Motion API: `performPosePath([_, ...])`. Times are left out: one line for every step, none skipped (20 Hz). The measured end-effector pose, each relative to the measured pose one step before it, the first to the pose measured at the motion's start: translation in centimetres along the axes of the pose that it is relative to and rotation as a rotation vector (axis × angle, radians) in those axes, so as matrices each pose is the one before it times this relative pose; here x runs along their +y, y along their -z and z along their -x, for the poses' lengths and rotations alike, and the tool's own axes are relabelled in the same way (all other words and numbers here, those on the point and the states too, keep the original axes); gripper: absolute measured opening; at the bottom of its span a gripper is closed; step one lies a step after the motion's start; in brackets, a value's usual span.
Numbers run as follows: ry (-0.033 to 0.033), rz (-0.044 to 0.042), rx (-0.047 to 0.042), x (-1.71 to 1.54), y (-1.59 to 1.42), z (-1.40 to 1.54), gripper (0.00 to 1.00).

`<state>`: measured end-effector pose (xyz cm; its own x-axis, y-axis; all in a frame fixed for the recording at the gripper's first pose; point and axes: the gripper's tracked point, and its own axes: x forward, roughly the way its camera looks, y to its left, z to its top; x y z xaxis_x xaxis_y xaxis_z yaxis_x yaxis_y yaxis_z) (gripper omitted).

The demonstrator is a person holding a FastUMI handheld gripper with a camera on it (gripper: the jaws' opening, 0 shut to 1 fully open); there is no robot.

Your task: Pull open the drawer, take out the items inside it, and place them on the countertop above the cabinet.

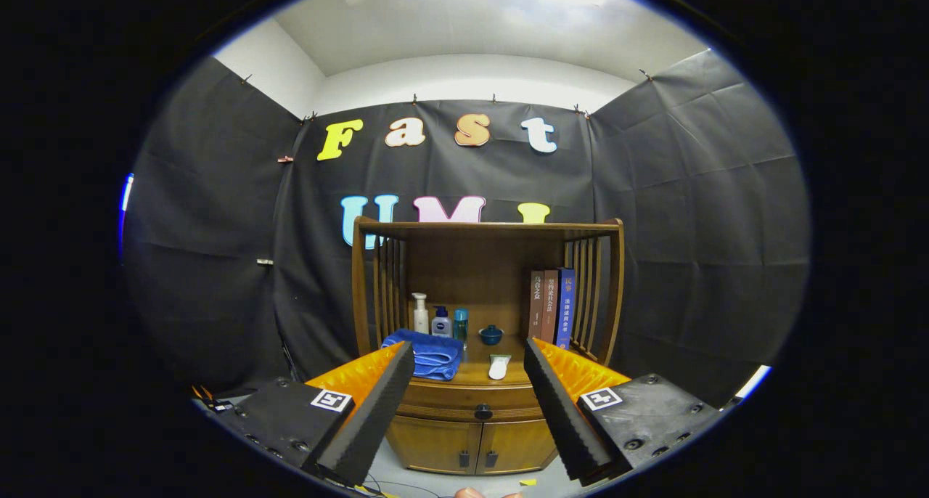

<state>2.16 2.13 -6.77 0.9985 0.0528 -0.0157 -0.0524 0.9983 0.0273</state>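
Note:
A wooden cabinet [479, 425] stands against the booth wall, well beyond my fingers. Its drawer [472, 400] is shut, with a dark round knob [483, 411] at its middle. On the countertop [479, 374] above lie a folded blue towel [428, 353] and a small white tube [498, 366]. My gripper [469, 360] is open and holds nothing; the drawer front and knob show in the gap between the fingers [377, 403], far ahead of them.
On the counter's back stand a white pump bottle [420, 313], a blue-capped bottle [441, 322], a teal bottle [460, 325], a small blue bowl [491, 334] and three upright books [551, 305]. Two lower doors [475, 447] sit under the drawer. Slatted wooden sides and a top shelf [486, 229] frame the counter.

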Motion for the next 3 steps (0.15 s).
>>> performPosePath([-0.00056,-0.00002,0.00018,0.020,0.043,0.044,0.99])
performPosePath([-0.00019,-0.00270,0.00133,0.052,0.056,0.006,0.99])
performPosePath([-0.00212,-0.00367,0.00036,0.104,-0.016,0.065,0.99])
